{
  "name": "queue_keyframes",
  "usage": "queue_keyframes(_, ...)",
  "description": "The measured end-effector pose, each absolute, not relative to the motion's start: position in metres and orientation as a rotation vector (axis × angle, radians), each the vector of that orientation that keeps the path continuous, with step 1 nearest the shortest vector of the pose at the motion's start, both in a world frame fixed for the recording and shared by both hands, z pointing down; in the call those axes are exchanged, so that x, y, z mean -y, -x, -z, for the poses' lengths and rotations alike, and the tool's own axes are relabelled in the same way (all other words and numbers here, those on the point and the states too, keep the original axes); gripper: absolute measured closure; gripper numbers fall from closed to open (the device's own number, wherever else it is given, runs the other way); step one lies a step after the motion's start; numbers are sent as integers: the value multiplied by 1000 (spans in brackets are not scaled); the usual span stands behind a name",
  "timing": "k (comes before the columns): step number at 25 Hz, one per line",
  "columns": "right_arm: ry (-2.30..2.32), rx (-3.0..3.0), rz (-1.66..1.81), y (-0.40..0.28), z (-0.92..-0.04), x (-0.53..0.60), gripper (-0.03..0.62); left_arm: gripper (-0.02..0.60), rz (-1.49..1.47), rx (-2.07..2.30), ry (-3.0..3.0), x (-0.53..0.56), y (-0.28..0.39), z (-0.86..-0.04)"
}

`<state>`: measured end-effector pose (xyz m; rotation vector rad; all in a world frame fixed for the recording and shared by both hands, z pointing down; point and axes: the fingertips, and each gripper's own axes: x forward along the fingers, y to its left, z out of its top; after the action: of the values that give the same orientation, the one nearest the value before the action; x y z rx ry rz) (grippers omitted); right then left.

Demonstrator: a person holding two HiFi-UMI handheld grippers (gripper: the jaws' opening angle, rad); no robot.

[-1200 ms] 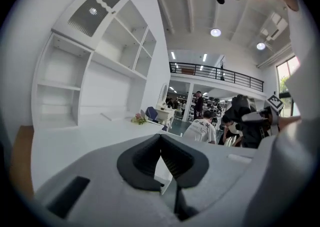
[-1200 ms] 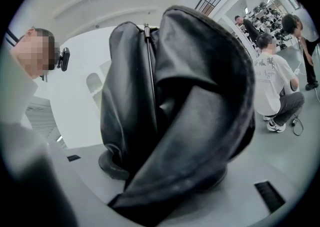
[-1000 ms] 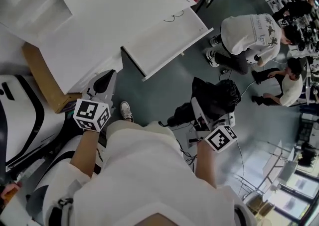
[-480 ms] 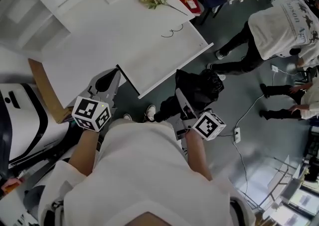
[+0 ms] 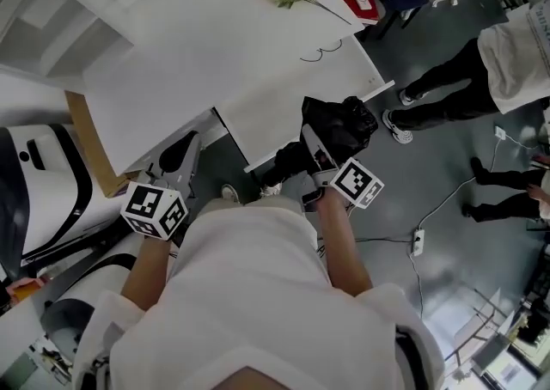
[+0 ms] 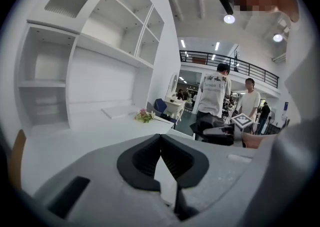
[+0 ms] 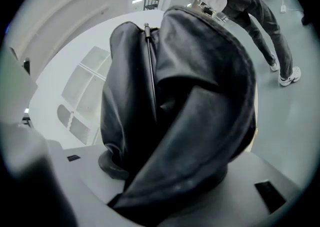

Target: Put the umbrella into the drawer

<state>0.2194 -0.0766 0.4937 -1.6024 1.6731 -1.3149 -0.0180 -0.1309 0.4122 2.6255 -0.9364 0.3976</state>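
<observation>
right claw (image 5: 320,149) — pinching the folded black umbrella (image 5: 337,122), its long axis running straight on from the claw | umbrella over the open drawer (image 5: 277,106) at its front lip, tray just ahead | left claw (image 5: 191,141) — pressed together, empty, by the drawer's left corner

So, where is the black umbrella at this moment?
In the head view the umbrella is right of centre, clamped in the right hand-held gripper at the front edge of the white desk; it fills the right gripper view.
</observation>
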Motion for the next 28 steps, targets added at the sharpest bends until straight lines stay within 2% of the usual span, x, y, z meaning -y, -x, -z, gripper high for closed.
queue_keyframes(28,1824,-1575,1710,-225,-676,183,335,569,-463,1194,-2454,122,50,-426)
